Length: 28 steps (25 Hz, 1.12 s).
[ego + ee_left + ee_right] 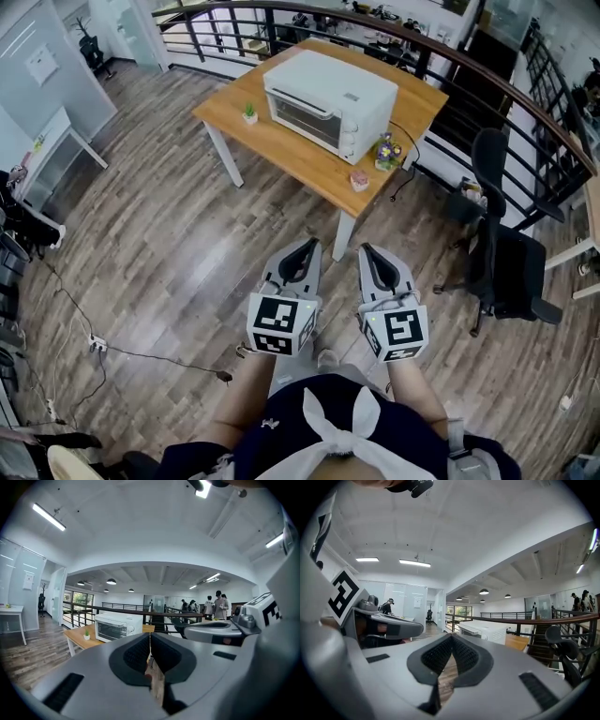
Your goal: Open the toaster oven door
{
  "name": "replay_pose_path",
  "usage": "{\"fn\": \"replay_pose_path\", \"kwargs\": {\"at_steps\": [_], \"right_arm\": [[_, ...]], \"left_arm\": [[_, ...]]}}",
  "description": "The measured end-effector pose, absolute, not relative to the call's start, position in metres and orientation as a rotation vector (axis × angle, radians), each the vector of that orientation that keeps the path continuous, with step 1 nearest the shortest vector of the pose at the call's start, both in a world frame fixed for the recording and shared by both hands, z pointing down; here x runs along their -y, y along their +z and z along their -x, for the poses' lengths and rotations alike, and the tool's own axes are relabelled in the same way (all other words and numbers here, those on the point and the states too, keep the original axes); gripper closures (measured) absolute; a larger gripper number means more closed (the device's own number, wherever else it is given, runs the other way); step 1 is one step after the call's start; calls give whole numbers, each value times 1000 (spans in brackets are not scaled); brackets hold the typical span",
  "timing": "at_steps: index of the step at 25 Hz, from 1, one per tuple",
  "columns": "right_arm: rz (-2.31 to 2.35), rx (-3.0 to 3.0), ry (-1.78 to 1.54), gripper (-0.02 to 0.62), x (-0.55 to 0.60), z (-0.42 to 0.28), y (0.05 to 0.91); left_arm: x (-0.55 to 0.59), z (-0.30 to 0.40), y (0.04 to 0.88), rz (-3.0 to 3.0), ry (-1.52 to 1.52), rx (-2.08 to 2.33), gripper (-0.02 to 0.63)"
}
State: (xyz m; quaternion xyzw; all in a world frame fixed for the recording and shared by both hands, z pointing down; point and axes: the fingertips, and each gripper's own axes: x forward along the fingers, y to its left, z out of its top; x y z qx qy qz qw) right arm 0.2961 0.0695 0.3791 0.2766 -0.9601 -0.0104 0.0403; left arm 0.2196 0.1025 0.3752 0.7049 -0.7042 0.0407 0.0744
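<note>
A white toaster oven [329, 102] stands on a wooden table [272, 142] well ahead of me, its glass door shut. In the left gripper view the toaster oven [117, 625] shows small and far off; in the right gripper view the toaster oven [486, 631] sits beyond the jaws. My left gripper [307, 247] and right gripper [366, 251] are held side by side close to my body, over the floor, both shut with nothing between the jaws. The left gripper [150, 636] and the right gripper [452, 638] each show pads pressed together.
A small potted plant [249, 112], a flower ornament [386, 151] and a small pink item [359, 181] sit on the table. A black office chair [502, 248] stands to the right. A dark railing [412, 42] runs behind the table. Cables [112, 352] lie on the wood floor at left.
</note>
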Motion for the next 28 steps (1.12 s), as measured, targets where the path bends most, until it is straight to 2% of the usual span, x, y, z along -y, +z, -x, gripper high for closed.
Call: {"fn": "replay_pose_path", "kwargs": {"at_steps": [9,10,11,12,16,21,28], "right_arm": [[-848,2938,-59,486,-22,-240,367],[-847,2938,-63,477,-17,-233,364],[-845,2939,-67,468,-12,-227,362],[-842,2938,-72,460,-7,-220,361],[-829,2921,-105,435,10,-192,360],[-810,2870,-148,411,21,-158,367],[-873,2805,-157,410,47,-128,374]], "left_arm": [[-46,-166,358,-2278,127,2047,572],[-40,-161,357,-2303,141,2025,527],[-35,-156,356,-2325,164,2004,448],[-30,-150,356,-2340,191,1992,416],[-14,-121,349,-2393,259,1994,381],[-2,-75,349,-2402,288,2008,367],[19,-11,356,-2387,297,1974,368]]}}
